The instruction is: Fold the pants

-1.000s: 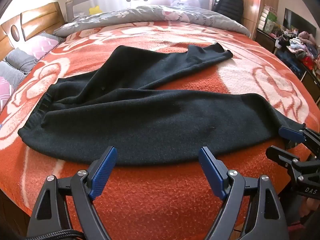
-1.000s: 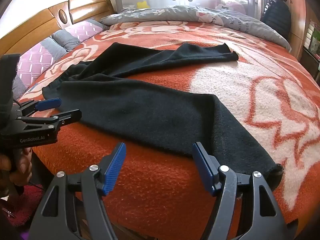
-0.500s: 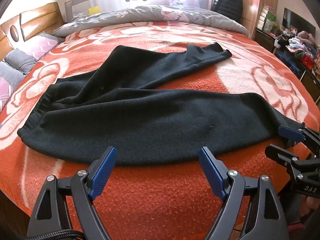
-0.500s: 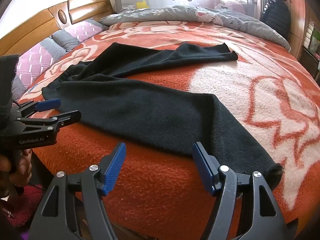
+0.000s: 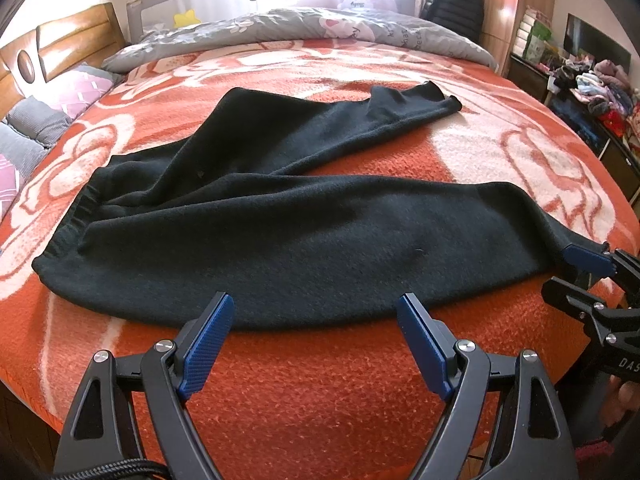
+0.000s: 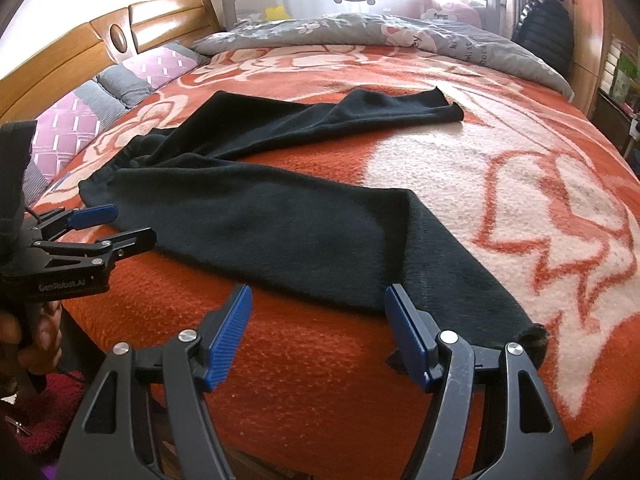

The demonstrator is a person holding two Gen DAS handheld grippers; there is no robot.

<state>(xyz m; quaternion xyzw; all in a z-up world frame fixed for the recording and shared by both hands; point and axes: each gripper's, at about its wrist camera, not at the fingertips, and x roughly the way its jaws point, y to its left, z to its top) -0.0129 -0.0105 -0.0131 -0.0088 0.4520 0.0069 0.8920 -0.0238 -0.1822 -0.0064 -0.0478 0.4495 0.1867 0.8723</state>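
Note:
Black pants lie spread on the bed, waistband at the left, one leg running to the near right, the other angled to the far right. They also show in the right wrist view. My left gripper is open and empty, just short of the near edge of the pants. My right gripper is open and empty by the near leg, close to its cuff. Each gripper shows in the other's view: the right one by the cuff, the left one by the waistband.
The bed carries an orange and white blanket. A grey quilt lies at the far side, pillows and a wooden headboard at the left. A shelf with clothes stands to the right.
Both grippers have edged slightly closer to the pants. Both jaws stay open. The pants have not moved.

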